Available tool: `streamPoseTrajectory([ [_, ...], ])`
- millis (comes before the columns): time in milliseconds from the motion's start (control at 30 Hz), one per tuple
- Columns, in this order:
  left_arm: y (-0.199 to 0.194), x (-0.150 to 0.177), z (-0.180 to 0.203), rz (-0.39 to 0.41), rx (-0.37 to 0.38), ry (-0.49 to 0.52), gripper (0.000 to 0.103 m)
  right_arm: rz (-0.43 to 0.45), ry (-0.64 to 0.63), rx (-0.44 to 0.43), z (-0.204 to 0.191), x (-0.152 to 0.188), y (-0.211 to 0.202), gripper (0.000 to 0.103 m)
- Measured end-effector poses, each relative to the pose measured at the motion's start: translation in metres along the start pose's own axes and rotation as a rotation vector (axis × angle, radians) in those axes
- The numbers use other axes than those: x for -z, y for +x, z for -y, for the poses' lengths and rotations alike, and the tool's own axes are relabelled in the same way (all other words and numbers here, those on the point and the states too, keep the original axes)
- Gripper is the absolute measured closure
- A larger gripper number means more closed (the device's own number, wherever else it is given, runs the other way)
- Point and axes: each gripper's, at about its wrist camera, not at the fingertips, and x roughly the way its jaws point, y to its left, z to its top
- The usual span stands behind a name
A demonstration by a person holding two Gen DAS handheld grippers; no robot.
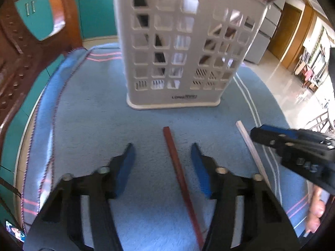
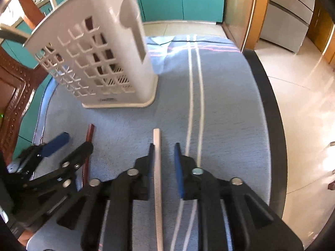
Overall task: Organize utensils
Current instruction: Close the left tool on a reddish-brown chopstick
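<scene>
A dark red chopstick (image 1: 180, 175) lies on the blue towel (image 1: 94, 115), running lengthwise between the fingers of my left gripper (image 1: 162, 145), which is open with a gap on both sides. A white chopstick (image 2: 157, 167) lies between the fingers of my right gripper (image 2: 164, 145); it sits beside the left pad and a gap shows on the right, so the gripper is open. The white perforated utensil holder (image 1: 178, 96) stands upright just beyond both sticks, with dark utensils showing through its holes. The right wrist view shows the left gripper (image 2: 76, 141) over the red chopstick (image 2: 90, 133).
The towel covers a dark-edged table (image 2: 266, 104) that drops to a tiled floor on the right. A carved wooden chair (image 1: 12, 52) stands at the left edge. A hand (image 1: 316, 215) holds the right gripper (image 1: 259, 133). The white chopstick (image 1: 251, 148) lies near the towel's white stripes.
</scene>
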Motion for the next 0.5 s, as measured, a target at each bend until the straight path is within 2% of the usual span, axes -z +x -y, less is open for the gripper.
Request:
streamPoseTrajectory([
  [67,0.001,0.001,0.004,0.013,-0.027,0.025,0.070,0.002,0.003,0.004,0.004,0.000,-0.004,0.079],
  [133,0.002,0.002,0.006,0.013,-0.019,0.050,0.086,0.002,0.004,0.005,0.011,0.000,-0.006,0.079],
  [167,0.001,0.002,0.005,0.006,-0.005,0.051,0.090,0.002,0.003,0.005,0.017,0.000,-0.007,0.079],
  [300,-0.004,0.006,-0.003,-0.031,0.037,0.029,0.092,0.002,-0.015,-0.003,0.024,0.007,-0.018,0.076],
  [500,0.001,0.002,-0.004,-0.028,-0.010,0.041,0.088,-0.026,-0.112,0.031,0.003,0.017,-0.009,0.074],
])
